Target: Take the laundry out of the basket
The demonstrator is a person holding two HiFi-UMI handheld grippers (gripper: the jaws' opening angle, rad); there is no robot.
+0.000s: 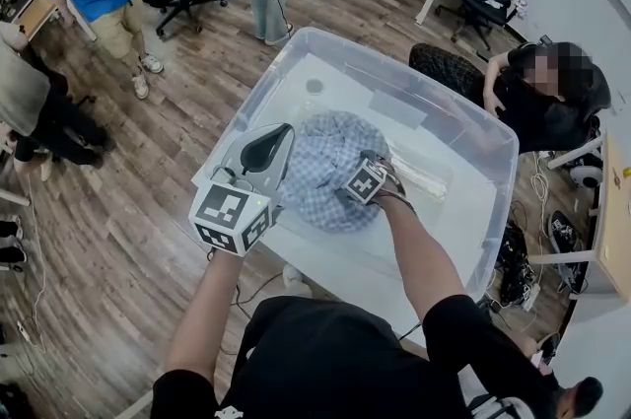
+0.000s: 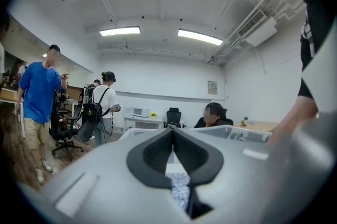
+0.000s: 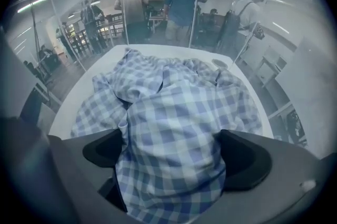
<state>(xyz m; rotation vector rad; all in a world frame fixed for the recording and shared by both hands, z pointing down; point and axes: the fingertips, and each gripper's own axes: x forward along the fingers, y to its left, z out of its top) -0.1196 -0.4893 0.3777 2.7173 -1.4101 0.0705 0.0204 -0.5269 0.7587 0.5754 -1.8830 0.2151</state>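
right gripper view: the right gripper point(image 3: 171, 149) was seen with its jaws spread wide, and a raised fold of the blue checked shirt point(image 3: 174, 112) was bulged between the pads without being pinched. the shirt was found crumpled in a heap on the floor of the clear plastic basket point(image 1: 493, 210). the left gripper point(image 1: 278, 141) was held by the basket's left rim, jaws pressed together on nothing. the cloth was judged light, soft, limp and not fragile; draping and trailing were to be expected on lifting. a thick gathered fold near the middle of the heap was judged the best place to be gripped.
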